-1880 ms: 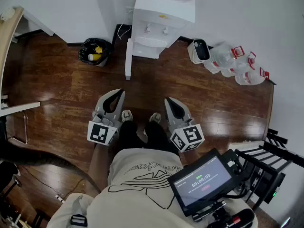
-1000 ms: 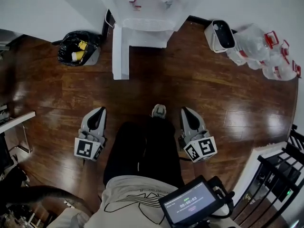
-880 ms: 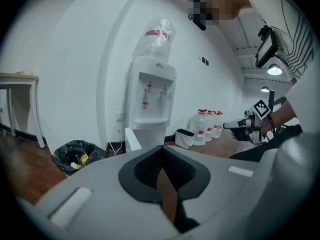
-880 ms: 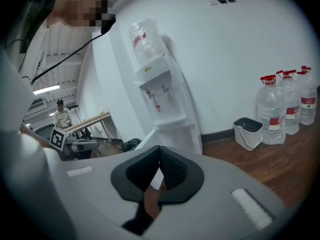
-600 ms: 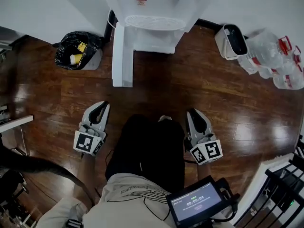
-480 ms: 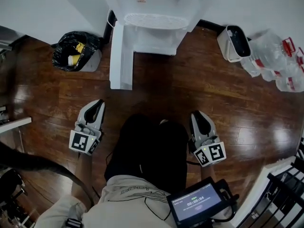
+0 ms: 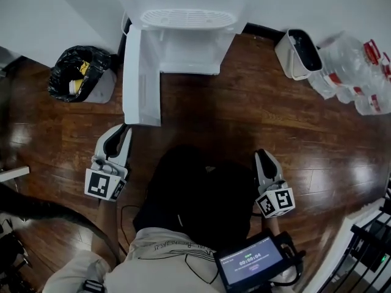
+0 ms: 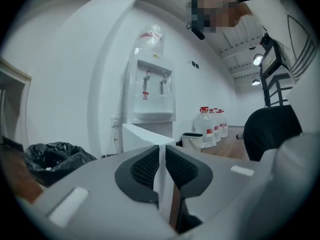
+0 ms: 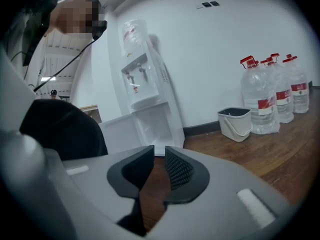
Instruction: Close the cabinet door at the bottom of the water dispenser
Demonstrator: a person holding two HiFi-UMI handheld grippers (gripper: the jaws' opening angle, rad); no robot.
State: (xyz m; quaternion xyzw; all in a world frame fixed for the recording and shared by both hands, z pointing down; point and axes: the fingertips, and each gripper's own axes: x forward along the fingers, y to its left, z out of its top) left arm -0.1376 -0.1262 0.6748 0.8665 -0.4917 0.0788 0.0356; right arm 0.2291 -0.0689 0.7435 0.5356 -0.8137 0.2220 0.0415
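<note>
Both grippers low, either side of the person's legs [image 7: 195, 188]. Left gripper [image 7: 120, 132]: jaws opening, narrow gap, nothing in it, tip just short of the cabinet door's [image 7: 142, 78] free edge. Right gripper [image 7: 264, 159]: jaws slightly apart, empty, over bare floor [image 7: 244, 115]. Door stands wide open, swung out from the water dispenser's [image 7: 188, 23] left side. Trash bag [image 7: 76, 72] far left, white bin [image 7: 297, 52] and water bottles [image 7: 357, 78] far right.

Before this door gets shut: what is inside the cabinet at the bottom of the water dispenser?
Only bare white walls and floor show inside the cabinet, nothing stored. From above, the drip tray covers its back part.
</note>
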